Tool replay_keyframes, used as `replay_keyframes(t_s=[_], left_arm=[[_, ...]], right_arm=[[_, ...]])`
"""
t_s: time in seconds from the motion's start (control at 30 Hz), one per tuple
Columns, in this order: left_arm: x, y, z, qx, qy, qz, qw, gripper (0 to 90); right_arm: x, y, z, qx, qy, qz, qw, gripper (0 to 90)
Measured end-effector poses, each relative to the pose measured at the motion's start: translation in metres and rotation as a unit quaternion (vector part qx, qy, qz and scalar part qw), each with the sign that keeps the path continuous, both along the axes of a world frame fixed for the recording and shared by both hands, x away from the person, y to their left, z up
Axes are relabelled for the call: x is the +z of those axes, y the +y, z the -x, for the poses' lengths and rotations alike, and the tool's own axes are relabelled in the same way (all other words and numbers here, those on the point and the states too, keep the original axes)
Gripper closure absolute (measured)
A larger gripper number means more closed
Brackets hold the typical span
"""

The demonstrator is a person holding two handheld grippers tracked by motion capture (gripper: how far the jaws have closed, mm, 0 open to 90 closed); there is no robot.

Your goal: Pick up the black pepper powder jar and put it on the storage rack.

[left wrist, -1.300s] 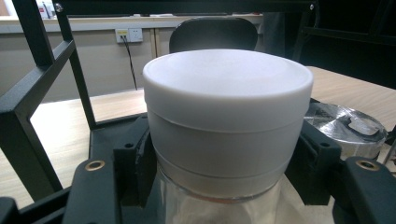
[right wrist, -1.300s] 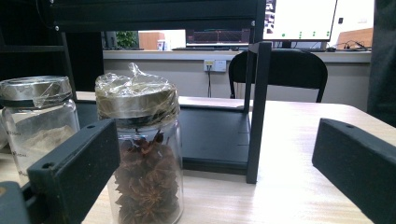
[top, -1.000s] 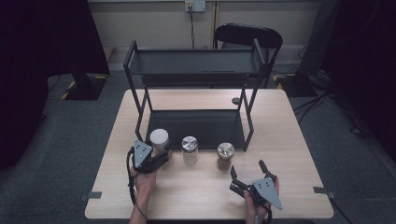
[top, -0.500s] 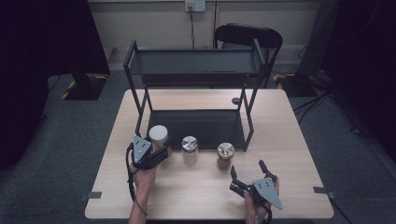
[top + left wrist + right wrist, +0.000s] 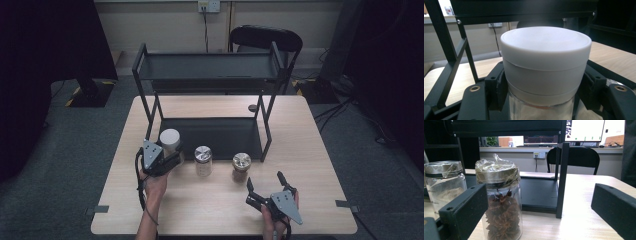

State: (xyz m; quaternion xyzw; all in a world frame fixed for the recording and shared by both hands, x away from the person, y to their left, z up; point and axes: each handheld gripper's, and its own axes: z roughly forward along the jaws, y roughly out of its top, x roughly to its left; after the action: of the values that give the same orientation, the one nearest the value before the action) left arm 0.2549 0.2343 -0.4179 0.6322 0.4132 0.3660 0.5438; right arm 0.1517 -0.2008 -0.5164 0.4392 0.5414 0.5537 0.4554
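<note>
Already the left claw is clamped on the white-lidded jar, its pads pressing just under the lid, with the black rack directly beyond it. Probably best to keep the jar upright and lift it clear of the rack's post before carrying it forward. Meanwhile the right claw rests with jaws spread and nothing between them, the star-anise jar just ahead on the counter.

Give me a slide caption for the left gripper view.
Left gripper clamps a white-lidded jar in front of the black rack.
</note>
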Motion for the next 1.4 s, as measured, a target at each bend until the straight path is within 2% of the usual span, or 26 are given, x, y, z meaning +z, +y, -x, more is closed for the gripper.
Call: replay_keyframes(t_s=[0.6, 0.77, 1.0, 1.4], left_arm=[[0.011, -0.006, -0.030, 0.006, 0.012, -0.005, 0.9999, 34.6], [0.010, -0.007, -0.042, -0.001, 0.013, -0.015, 0.9998, 34.5], [0.005, -0.007, -0.050, 0.002, 0.014, -0.013, 0.9998, 34.5], [-0.001, -0.007, -0.060, 0.007, 0.045, -0.025, 0.9987, 34.5]], right_arm=[[0.000, 0.000, 0.000, 0.001, 0.000, 0.000, 1.0000, 0.0], [0.000, -0.001, 0.000, 0.002, 0.000, 0.000, 1.0000, 0.0], [0.000, -0.001, 0.000, 0.003, 0.000, 0.001, 1.0000, 0.0], [0.000, -0.001, 0.000, 0.003, 0.000, 0.001, 1.0000, 0.0]])
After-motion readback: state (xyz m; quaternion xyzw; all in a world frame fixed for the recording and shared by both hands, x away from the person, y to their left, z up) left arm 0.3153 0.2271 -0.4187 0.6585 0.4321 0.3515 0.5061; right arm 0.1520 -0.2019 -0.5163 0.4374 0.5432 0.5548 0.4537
